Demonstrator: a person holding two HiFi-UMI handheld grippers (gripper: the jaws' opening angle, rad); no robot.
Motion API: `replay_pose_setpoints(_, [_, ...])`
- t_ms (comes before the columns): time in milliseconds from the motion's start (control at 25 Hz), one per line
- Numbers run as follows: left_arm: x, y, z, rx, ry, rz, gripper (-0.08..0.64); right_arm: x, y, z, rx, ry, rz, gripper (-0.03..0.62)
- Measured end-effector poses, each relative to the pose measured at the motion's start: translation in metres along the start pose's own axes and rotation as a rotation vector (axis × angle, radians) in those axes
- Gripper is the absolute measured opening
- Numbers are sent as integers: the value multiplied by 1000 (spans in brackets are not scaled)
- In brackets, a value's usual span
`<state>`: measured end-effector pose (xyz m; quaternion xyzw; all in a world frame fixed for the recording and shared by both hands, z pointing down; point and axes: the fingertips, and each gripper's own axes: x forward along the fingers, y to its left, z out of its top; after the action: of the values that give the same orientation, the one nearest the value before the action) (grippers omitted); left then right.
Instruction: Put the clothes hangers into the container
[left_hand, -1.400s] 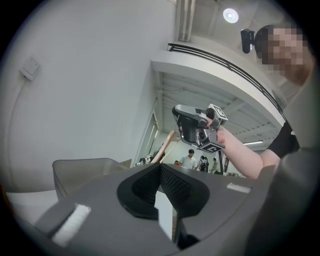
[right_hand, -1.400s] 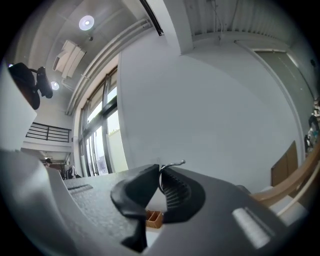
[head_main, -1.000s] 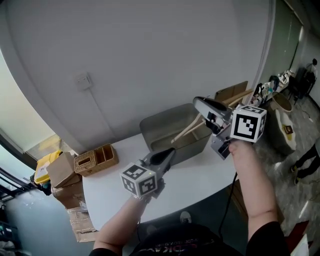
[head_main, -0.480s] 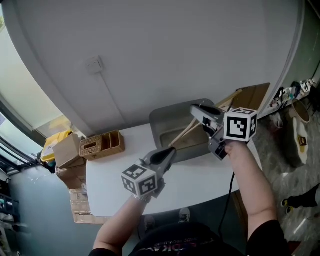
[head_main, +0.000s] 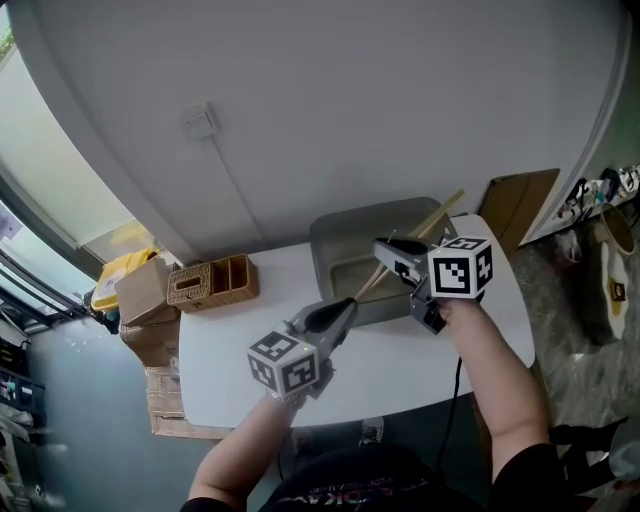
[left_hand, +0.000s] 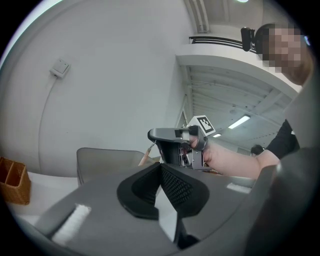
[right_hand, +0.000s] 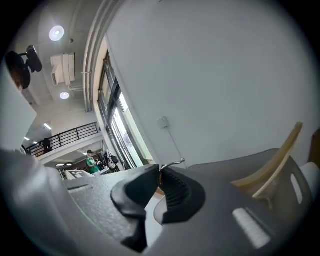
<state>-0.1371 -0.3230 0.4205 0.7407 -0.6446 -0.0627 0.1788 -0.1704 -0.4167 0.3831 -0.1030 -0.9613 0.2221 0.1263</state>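
Note:
A wooden clothes hanger (head_main: 441, 210) slants up out of the grey container (head_main: 340, 235) at the back of the white table (head_main: 225, 350). My right gripper (head_main: 383, 246) is over the container, shut on the hanger near its metal hook (right_hand: 173, 162). The wooden arm (right_hand: 272, 162) runs off to the right in the right gripper view, with the container wall (right_hand: 225, 167) behind it. My left gripper (head_main: 345, 308) hangs over the table just in front of the container, shut with nothing in it. In the left gripper view my left gripper (left_hand: 160, 170) points at the container (left_hand: 100, 157) and the right gripper (left_hand: 175, 145).
A wicker organiser (head_main: 210, 283) stands at the table's back left. Cardboard boxes (head_main: 145, 300) and a yellow item lie on the floor to the left. A brown board (head_main: 520, 205) leans against the wall at the right. The wall runs close behind the container.
The right gripper with the hanger has come down and a little left, closer over the container. The left gripper has hardly moved. The head view has shifted.

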Motion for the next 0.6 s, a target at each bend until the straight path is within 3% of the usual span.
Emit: replay_pose_setpoints(600, [6, 17, -18, -43, 17, 23, 0, 25, -25, -34, 56, 64, 18, 17])
